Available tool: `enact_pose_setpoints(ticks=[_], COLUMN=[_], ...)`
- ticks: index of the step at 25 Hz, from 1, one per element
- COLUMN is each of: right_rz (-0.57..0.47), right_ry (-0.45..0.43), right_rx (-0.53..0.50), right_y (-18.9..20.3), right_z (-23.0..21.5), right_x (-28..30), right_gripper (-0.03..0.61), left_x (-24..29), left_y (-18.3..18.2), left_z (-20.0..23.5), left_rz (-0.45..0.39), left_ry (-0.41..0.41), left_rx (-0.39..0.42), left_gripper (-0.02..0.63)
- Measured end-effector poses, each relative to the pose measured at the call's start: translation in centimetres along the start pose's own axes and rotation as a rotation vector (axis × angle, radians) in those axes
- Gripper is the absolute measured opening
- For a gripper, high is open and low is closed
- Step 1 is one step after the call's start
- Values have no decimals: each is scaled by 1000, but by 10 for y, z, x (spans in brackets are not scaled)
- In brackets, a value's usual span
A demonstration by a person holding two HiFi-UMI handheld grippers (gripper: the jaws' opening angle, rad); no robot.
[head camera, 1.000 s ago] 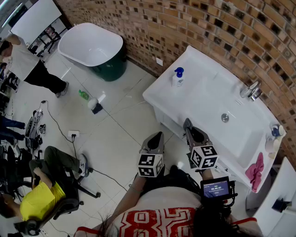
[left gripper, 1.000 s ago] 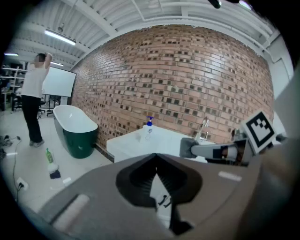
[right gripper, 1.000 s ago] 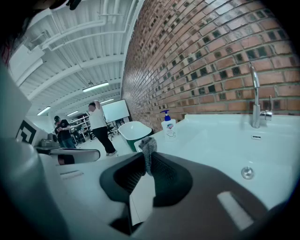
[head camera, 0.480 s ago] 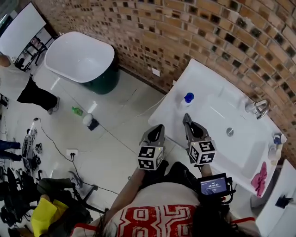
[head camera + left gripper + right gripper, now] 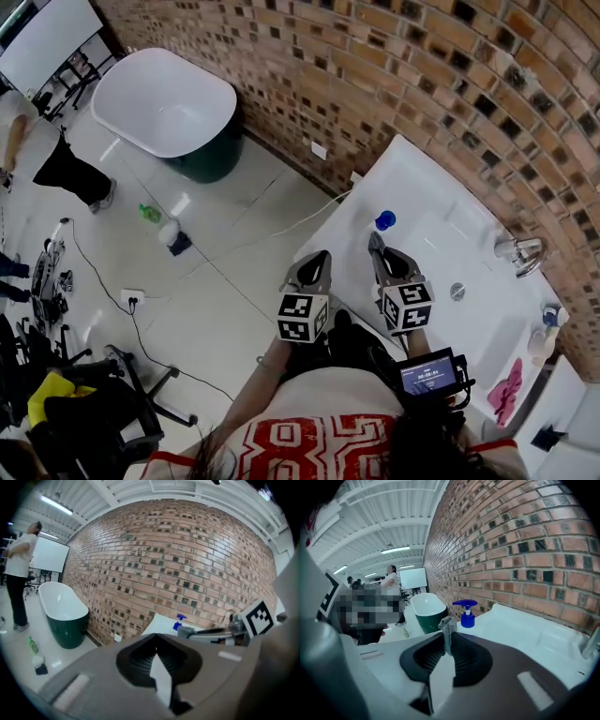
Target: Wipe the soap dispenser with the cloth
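L gripper (image 5: 157, 657): jaws pressed together, nothing between them. R gripper (image 5: 447, 644) just beside it, jaws clamped on a small grey cloth strip (image 5: 447, 629) that stands up from the tips. Beyond the R tips, not touching, the blue-topped pump soap dispenser (image 5: 466, 613) stands upright on the white washbasin counter (image 5: 525, 630), near its end, w/ the red brick wall (image 5: 511, 536) behind.
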State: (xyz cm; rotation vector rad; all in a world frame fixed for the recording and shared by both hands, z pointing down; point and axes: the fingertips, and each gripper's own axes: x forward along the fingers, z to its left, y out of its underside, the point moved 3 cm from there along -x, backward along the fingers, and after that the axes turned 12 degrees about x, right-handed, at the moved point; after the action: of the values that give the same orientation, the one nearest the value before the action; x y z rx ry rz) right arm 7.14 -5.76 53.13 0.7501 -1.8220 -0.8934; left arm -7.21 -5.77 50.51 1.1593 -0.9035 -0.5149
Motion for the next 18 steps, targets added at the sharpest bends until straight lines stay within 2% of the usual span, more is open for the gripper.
enact_pose_setpoints(ticks=[8, 13, 18], right_rz=[66, 65, 49], right_ry=[-115, -131, -97], right_rx=[-86, -37, 15], right_y=[0, 3, -1], right_z=[-7, -25, -52], right_x=[13, 10, 8], right_gripper=[48, 48, 48], left_x=[6, 12, 20], left_y=[-3, -4, -5], left_z=[-5, -5, -13], left_rz=[-2, -1, 14], left_ry=[-96, -140, -135], left_rx=[-22, -32, -17], left_gripper=[3, 3, 3])
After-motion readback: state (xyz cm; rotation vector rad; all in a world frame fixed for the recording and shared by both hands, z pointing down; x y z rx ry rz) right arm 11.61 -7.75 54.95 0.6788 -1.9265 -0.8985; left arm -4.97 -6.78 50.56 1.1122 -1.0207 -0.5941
